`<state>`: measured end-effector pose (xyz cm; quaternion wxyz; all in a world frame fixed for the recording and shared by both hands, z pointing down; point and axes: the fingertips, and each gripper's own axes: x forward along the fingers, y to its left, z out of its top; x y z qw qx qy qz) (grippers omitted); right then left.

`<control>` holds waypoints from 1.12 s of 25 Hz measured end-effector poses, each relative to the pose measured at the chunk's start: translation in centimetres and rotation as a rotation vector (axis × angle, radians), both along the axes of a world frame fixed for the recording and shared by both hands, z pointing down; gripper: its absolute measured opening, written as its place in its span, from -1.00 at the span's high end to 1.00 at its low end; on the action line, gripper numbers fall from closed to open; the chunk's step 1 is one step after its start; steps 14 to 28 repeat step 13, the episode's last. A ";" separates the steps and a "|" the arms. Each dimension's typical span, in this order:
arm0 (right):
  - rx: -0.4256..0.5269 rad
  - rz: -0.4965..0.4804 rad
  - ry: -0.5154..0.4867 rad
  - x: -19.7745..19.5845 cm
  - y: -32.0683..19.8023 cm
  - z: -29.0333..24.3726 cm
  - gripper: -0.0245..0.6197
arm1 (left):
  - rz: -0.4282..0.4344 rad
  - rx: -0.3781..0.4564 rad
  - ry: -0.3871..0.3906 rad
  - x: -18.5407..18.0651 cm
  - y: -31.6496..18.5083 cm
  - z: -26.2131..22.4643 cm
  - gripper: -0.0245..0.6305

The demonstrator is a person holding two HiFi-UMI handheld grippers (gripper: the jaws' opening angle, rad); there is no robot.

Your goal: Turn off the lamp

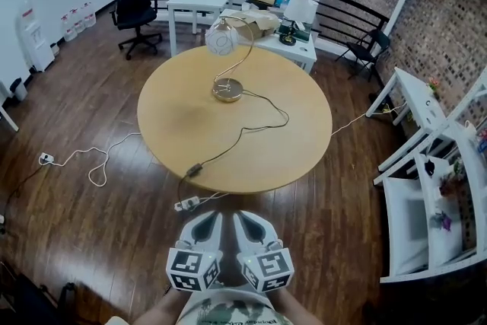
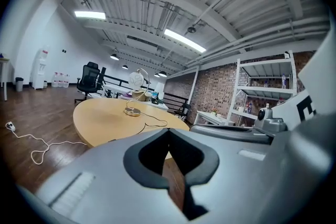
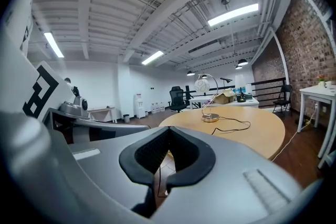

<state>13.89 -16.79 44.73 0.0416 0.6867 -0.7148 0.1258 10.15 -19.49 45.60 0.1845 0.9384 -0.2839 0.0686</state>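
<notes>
Worktop: a round, pale wooden worktop (image 1: 183,118) fills the middle of my head view, on a dark plank floor (image 1: 84,209).
Lamp: a lamp (image 1: 222,42) with a white globe shade, a curved metal stem and a round brass-coloured base stands upright on the far half of the worktop.
Cord: a thin black cord (image 1: 251,127) winds from the base to the near edge, then drops to a white power strip (image 1: 187,203) on the floor.
Switch: a small dark inline switch (image 1: 194,169) lies on the cord at the worktop's near edge.
Step in hand: I judge this a stand-off moment. The globe looks pale, but under the bright room light I cannot tell whether it is lit. The scene fits both a lit lamp awaiting a reach and a dark lamp with the grippers back at rest.
Next move: that hangs on the globe's state, so I name none. Any work on the switch would call for a small, exact press.
Left gripper: the left gripper (image 1: 205,223) is held low near the body, pointing at the worktop, well apart from lamp and switch.
Right gripper: the right gripper (image 1: 251,223) sits just beside it in the same pose.
Fingers: both pairs are together at the tips, with nothing between them.
</notes>
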 end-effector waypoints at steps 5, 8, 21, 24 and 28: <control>0.012 -0.004 -0.002 0.2 0.3 -0.3 0.93 | 0.004 0.008 -0.002 0.4 0.6 -0.2 0.93; 0.012 -0.001 -0.001 0.4 0.1 -0.3 0.93 | 0.008 0.010 -0.002 0.7 0.5 -0.2 0.93; 0.011 0.004 -0.003 0.5 0.1 -0.2 0.93 | 0.017 0.006 0.005 1.0 0.8 -0.2 0.93; 0.011 0.004 -0.003 0.5 0.1 -0.2 0.93 | 0.017 0.006 0.005 1.0 0.8 -0.2 0.93; 0.011 0.004 -0.003 0.5 0.1 -0.2 0.93 | 0.017 0.006 0.005 1.0 0.8 -0.2 0.93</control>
